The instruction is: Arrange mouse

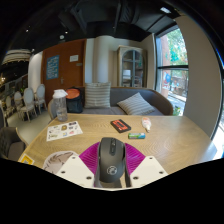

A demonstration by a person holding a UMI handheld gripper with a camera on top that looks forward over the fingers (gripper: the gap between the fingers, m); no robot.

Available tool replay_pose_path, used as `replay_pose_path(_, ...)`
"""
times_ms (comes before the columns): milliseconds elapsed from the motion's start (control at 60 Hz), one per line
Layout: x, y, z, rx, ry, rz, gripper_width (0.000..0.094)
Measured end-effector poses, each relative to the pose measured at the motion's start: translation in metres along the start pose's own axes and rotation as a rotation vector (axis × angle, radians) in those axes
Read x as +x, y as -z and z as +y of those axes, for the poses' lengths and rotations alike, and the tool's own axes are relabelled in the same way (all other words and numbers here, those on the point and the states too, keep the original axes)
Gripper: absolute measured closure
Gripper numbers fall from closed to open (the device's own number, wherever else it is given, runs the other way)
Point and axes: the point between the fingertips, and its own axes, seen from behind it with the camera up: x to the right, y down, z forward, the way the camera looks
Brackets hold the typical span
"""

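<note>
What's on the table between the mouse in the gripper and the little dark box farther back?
Nothing: in the gripper view, bare wooden table runs from the mouse, held between the gripper fingers, to the dark box. A small teal packet lies just beside that line.

Between fingers: mouse [111, 160] fills the gap — no room there.
Just ahead: bare table [170, 139], free to pass.
Ahead right: dark box [120, 125] and small carton [137, 135] — obstacles.
Ahead left: leaflet [64, 129].
Left rear: jug [59, 105].

No legible text on leaflet [64, 129] or boxes [121, 126]
</note>
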Motion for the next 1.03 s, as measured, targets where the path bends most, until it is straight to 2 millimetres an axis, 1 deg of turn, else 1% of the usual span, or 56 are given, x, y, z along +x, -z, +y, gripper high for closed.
replay_pose_path(33, -0.025, 0.001, 0.001, -0.005, 0.016, -0.023, 0.0581)
replay_pose_path(67, -0.049, 0.001, 0.008, -0.014, 0.031, -0.041, 0.0581)
replay_pose_path(117, -0.082, -0.001, 0.022, -0.04, 0.045, -0.068, 0.0581)
replay_pose_path(150, -0.101, -0.004, 0.033, -0.048, 0.064, -0.086, 0.0582)
replay_pose_path(167, -0.111, -0.007, 0.036, -0.057, 0.072, -0.09, 0.0582)
replay_pose_path(250, -0.14, -0.015, 0.062, -0.102, 0.085, -0.109, 0.0581)
replay_pose_path(283, -0.149, -0.019, 0.076, -0.121, 0.087, -0.113, 0.0581)
replay_pose_path(317, -0.153, -0.022, 0.082, -0.14, 0.091, -0.113, 0.0582)
replay_pose_path(383, -0.152, -0.03, 0.096, -0.163, 0.115, -0.093, 0.058)
replay_pose_path(433, -0.147, -0.035, 0.103, -0.173, 0.129, -0.069, 0.0554)
replay_pose_path(467, -0.146, -0.037, 0.1, -0.15, 0.149, -0.059, 0.0538)
replay_pose_path(567, -0.143, -0.037, 0.102, -0.16, 0.181, -0.076, 0.0468)
replay_pose_path(583, -0.143, -0.034, 0.103, -0.157, 0.185, -0.086, 0.0451)
replay_pose_path(600, -0.145, -0.032, 0.102, -0.152, 0.189, -0.098, 0.041)
replay_pose_path(617, -0.146, -0.029, 0.101, -0.148, 0.194, -0.11, 0.035)
replay_pose_path(667, -0.147, -0.019, 0.097, -0.127, 0.209, -0.138, 0.0103)
replay_pose_path(683, -0.146, -0.014, 0.095, -0.117, 0.213, -0.148, 0.0057)
replay_pose_path(700, -0.144, -0.009, 0.094, -0.109, 0.218, -0.151, 0.0086)
replay_pose_path(717, -0.141, -0.003, 0.092, -0.1, 0.223, -0.156, 0.0095)
replay_pose_path(833, -0.125, 0.043, 0.092, -0.063, 0.226, -0.195, 0.0085)
replay_pose_path(900, -0.109, 0.075, 0.095, -0.05, 0.221, -0.213, 0.0088)
replay_pose_path(917, -0.107, 0.078, 0.097, -0.044, 0.219, -0.215, 0.0087)
replay_pose_path(1033, -0.072, 0.124, 0.108, -0.02, 0.18, -0.22, 0.0088)
